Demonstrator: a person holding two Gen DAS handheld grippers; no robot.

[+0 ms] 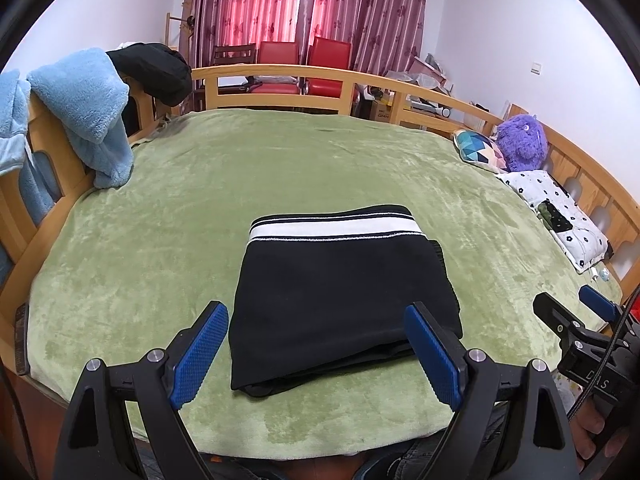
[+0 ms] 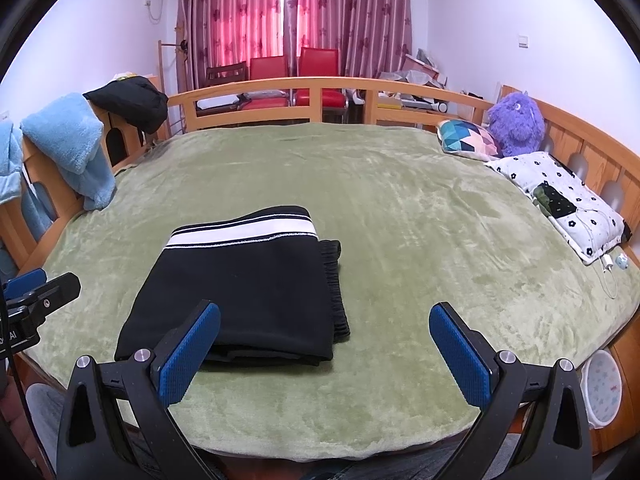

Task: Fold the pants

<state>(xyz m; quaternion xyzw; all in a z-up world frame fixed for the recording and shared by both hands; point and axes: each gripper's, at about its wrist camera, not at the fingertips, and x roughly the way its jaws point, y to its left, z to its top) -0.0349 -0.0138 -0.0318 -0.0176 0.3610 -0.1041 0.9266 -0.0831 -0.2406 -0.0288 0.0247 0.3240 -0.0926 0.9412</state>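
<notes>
Both tools, the left tool (image 1: 316, 350) and the right tool (image 2: 325, 350), hang released and empty above the bed's (image 2: 400, 208) near edge. The pants (image 1: 340, 300) lie there as a folded stack; a careless brush could likely nudge the loose layers askew.

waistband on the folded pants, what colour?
White with thin black stripes, on black pants; the waistband shows best in the left wrist view.

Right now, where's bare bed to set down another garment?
Free: the green blanket between the folded pants and the floral pillow, and the far stretch toward the footboard rail. Crowded: right edge with pillows, purple plush and charger cable; left rail draped with blue fleece.
</notes>
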